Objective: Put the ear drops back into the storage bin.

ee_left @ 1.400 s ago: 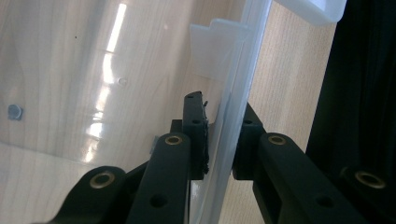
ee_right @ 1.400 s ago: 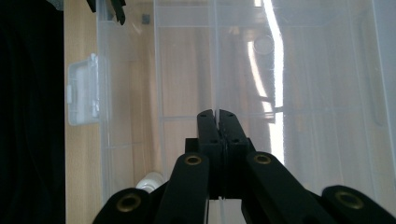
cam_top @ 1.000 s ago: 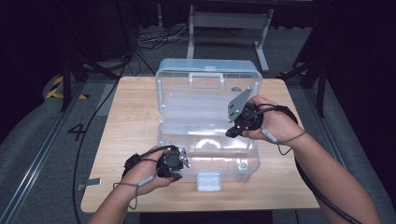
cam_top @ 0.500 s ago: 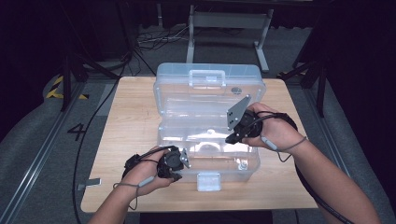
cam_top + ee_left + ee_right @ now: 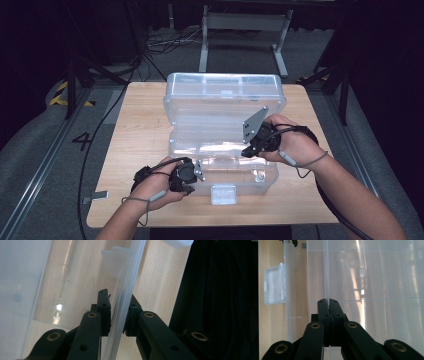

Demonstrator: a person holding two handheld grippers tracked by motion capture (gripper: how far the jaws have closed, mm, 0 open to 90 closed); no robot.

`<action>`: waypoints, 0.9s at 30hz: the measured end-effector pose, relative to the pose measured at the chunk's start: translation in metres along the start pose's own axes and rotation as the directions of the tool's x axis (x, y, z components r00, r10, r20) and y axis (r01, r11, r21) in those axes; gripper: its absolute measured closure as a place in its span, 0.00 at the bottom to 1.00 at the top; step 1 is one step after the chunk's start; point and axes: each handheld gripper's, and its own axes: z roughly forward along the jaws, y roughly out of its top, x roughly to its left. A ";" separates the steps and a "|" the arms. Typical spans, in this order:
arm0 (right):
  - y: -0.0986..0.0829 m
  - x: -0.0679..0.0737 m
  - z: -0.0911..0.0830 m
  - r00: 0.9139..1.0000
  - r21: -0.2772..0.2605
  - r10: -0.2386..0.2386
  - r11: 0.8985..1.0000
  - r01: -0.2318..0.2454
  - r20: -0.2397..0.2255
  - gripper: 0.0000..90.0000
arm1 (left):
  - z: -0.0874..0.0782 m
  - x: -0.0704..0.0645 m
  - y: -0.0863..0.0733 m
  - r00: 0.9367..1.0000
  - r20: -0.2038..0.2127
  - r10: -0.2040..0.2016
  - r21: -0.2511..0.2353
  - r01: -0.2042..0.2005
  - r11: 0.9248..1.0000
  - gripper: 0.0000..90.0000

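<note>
A: Where is the clear plastic box (image 5: 225, 135) at this moment?

B: It is seen in the middle of the desk (image 5: 140, 130), with its lid (image 5: 225, 95) raised at the far side and the white latch (image 5: 223, 194) hanging at the near wall. The near-left rim is straddled by the left hand-held gripper (image 5: 192, 175) — one jaw inside the wall, one outside, a gap still visible on the outer side, so the wall is judged not to be firmly pinched. It is taken as released.

A: And the right hand-held gripper (image 5: 248, 150)?

B: It is clenched. In the right gripper view its jaws are pressed together on a thin clear edge of the box (image 5: 327, 277), apparently a rib or tray rim inside.

A: What could go wrong from here?

B: The grip is held on very little material. If that edge is pulled sideways rather than along the jaws, it could be slipped out, and whatever is being moved would be dropped back with a snap. The box is light and is not really steadied by the left jaws — a hard pull could drag or tip the whole thing across the desk. The lid could also be knocked shut by the right hand (image 5: 295, 142), which is close beneath it.
</note>
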 end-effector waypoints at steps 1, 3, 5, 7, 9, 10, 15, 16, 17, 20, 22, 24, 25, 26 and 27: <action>0.000 0.000 0.000 1.000 -0.001 0.001 1.000 -0.001 0.000 1.00 | 0.000 0.000 0.000 1.000 -0.001 0.001 0.003 -0.001 1.000 0.88; 0.000 0.001 0.001 1.000 0.002 -0.003 1.000 0.003 0.002 1.00 | 0.000 -0.002 0.001 1.000 -0.010 0.004 0.004 -0.004 1.000 0.86; 0.000 0.002 0.002 1.000 0.003 -0.004 1.000 0.004 -0.003 1.00 | 0.000 -0.002 0.001 1.000 -0.013 0.007 0.008 -0.007 1.000 0.86; 0.000 0.003 0.002 1.000 0.002 -0.003 1.000 0.003 -0.001 1.00 | 0.000 -0.002 0.001 1.000 -0.017 0.008 0.007 -0.008 1.000 0.87; 0.000 0.003 0.003 1.000 0.001 -0.004 1.000 0.004 0.000 1.00 | 0.000 -0.002 0.001 1.000 -0.021 0.017 0.010 -0.016 1.000 0.87; 0.000 0.004 0.003 1.000 0.001 -0.004 1.000 0.004 0.000 1.00 | 0.000 -0.002 0.001 1.000 -0.022 0.016 0.011 -0.016 1.000 0.87; -0.002 0.005 0.004 1.000 -0.003 0.000 1.000 0.000 -0.006 1.00 | 0.001 -0.003 0.001 1.000 -0.024 0.007 0.013 -0.006 1.000 0.88; -0.002 0.005 0.004 1.000 -0.003 0.000 1.000 0.000 -0.007 1.00 | 0.001 -0.003 0.001 1.000 -0.024 0.006 0.012 -0.005 1.000 0.88; -0.002 0.006 0.004 1.000 -0.003 0.001 1.000 -0.001 -0.007 1.00 | 0.001 -0.003 0.001 1.000 -0.024 0.004 0.011 -0.004 1.000 0.88; -0.003 0.006 0.005 1.000 -0.006 0.007 1.000 -0.007 -0.012 1.00 | 0.001 -0.003 0.002 1.000 -0.027 0.005 0.011 -0.005 1.000 0.88; -0.003 0.006 0.006 1.000 -0.007 0.004 1.000 -0.004 -0.012 1.00 | 0.000 -0.003 0.002 0.999 -0.029 0.015 0.018 -0.014 1.000 0.88; -0.002 0.006 0.006 1.000 -0.008 0.001 1.000 -0.001 -0.012 1.00 | 0.000 -0.002 0.002 0.999 -0.030 0.021 0.023 -0.020 1.000 0.87; -0.002 0.006 0.006 1.000 -0.007 0.000 1.000 0.000 -0.012 1.00 | 0.000 -0.002 0.002 0.999 -0.030 0.021 0.023 -0.020 1.000 0.87; -0.003 0.006 0.006 1.000 -0.007 0.000 1.000 0.000 -0.012 1.00 | 0.000 -0.002 0.002 0.999 -0.030 0.021 0.020 -0.020 1.000 0.87; -0.003 0.006 0.006 1.000 -0.007 0.005 1.000 -0.005 -0.011 1.00 | 0.000 -0.003 0.002 0.999 -0.030 0.018 0.017 -0.017 1.000 0.87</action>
